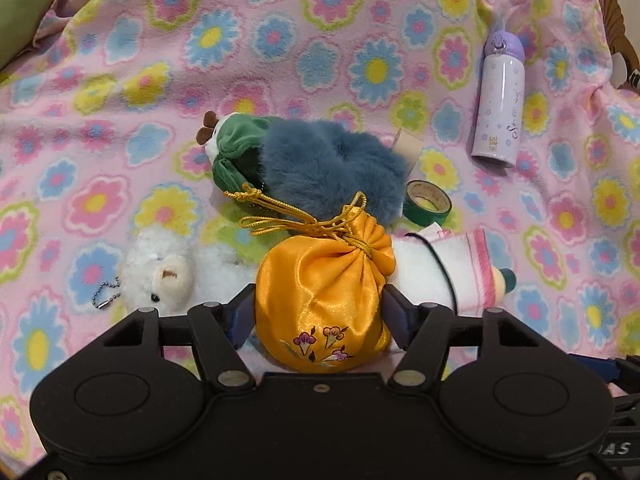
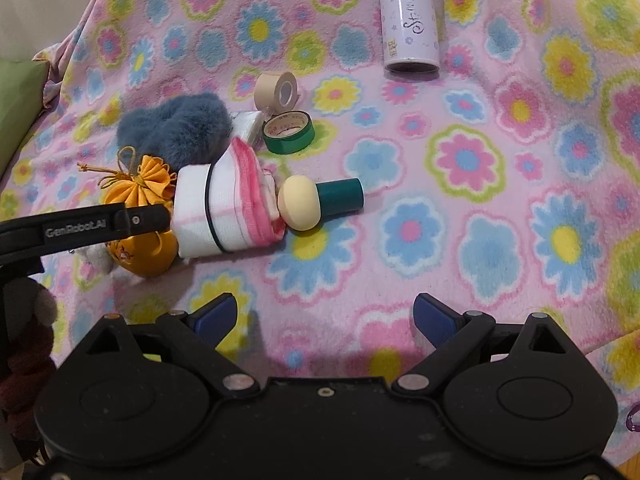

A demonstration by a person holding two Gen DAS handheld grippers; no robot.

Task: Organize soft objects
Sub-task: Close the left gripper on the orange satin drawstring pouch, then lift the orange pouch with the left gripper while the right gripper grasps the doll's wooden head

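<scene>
Flowered pink fleece (image 2: pixel 460 208) covers the whole surface, its edge folding off at the far left beside a green cushion (image 1: pixel 20 12). Soft things crowd one patch: a blue fur piece (image 1: pixel 332 160) against a green plush (image 1: pixel 236 144), a white bear (image 1: pixel 160 272), a rolled white cloth (image 2: pixel 224 212) and an orange pouch (image 1: pixel 324 296). The left gripper (image 1: pixel 320 304) has its jaws clamped on the pouch's sides, the pouch touching the cloth roll. Just beyond lie a wooden peg (image 2: pixel 316 202), green tape (image 2: pixel 288 132) and beige tape (image 2: pixel 276 90); a lilac bottle (image 2: pixel 408 16) sits well apart. The right gripper (image 2: pixel 326 316) hovers with jaws wide apart over bare fleece, with open room to its right.
</scene>
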